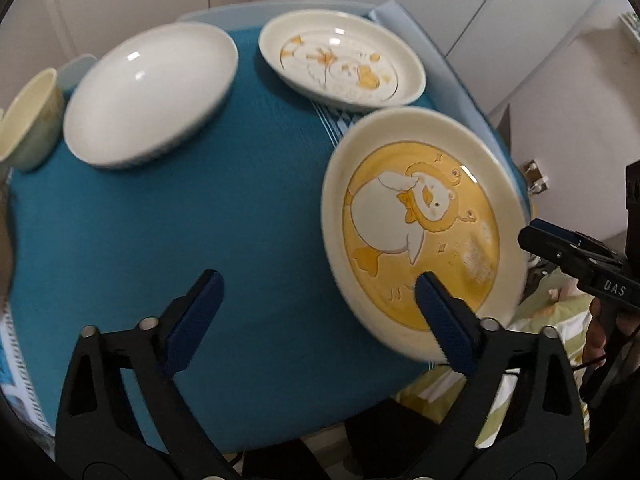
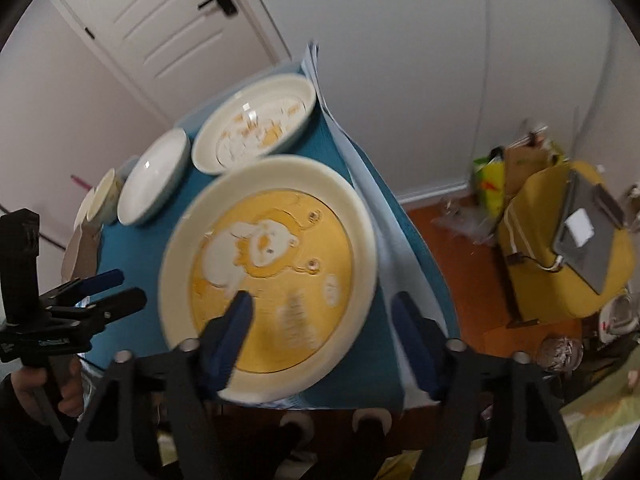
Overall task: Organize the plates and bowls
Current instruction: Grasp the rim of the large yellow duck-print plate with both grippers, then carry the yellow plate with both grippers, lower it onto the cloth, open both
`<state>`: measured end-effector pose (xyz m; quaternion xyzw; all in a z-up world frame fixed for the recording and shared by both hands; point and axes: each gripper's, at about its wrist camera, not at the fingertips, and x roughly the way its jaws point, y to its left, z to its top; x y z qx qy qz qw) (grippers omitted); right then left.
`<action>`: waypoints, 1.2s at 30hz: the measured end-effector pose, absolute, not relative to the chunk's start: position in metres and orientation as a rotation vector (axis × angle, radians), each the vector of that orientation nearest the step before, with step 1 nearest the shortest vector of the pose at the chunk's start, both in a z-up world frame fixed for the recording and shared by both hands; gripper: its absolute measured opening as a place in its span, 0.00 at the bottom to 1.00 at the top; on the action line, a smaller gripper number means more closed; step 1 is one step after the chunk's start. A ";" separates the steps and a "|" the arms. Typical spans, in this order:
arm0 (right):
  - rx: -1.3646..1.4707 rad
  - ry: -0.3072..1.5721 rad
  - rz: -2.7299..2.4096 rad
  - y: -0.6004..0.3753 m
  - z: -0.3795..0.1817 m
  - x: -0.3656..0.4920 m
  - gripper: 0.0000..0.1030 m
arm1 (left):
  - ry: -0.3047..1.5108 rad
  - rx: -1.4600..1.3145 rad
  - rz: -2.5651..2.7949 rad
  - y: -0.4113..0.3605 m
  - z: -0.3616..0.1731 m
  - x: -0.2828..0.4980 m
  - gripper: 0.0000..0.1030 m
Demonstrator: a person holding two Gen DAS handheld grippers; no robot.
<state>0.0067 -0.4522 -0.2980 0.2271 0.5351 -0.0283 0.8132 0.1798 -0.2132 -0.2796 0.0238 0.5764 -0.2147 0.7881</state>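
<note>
Left claw (image 1: 316, 288) spread wide above the blue-covered counter (image 1: 240, 220), nothing between the pads; right-hand pad (image 1: 436, 312) overlapping the near rim of the yellow duck plate (image 1: 420, 224), contact hard to judge. Right claw (image 2: 324, 308) parted and empty; left-hand pad (image 2: 236, 320) over the same plate's yellow centre, other pad outside the rim at 3 o'clock, touching or not unclear through the blur. Beyond, at 12 o'clock, a paler printed plate (image 1: 340, 60); at 10 o'clock a plain white bowl (image 1: 148, 96); at 9 o'clock a small cream cup (image 1: 28, 124), cut off by the frame edge. Holding hand (image 2: 24, 392) only partly seen at 8 o'clock in the right wrist view.
</note>
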 end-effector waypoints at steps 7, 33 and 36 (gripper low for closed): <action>0.460 1.188 0.043 -0.473 -0.321 0.024 0.31 | 1.280 0.043 -0.409 -0.231 -0.298 0.181 0.50; 0.322 1.209 0.089 -0.466 -0.323 0.041 0.15 | 1.227 0.153 -0.347 -0.243 -0.290 0.175 0.23; 0.302 1.205 0.089 -0.463 -0.321 0.041 0.15 | 1.208 0.163 -0.341 -0.243 -0.286 0.174 0.23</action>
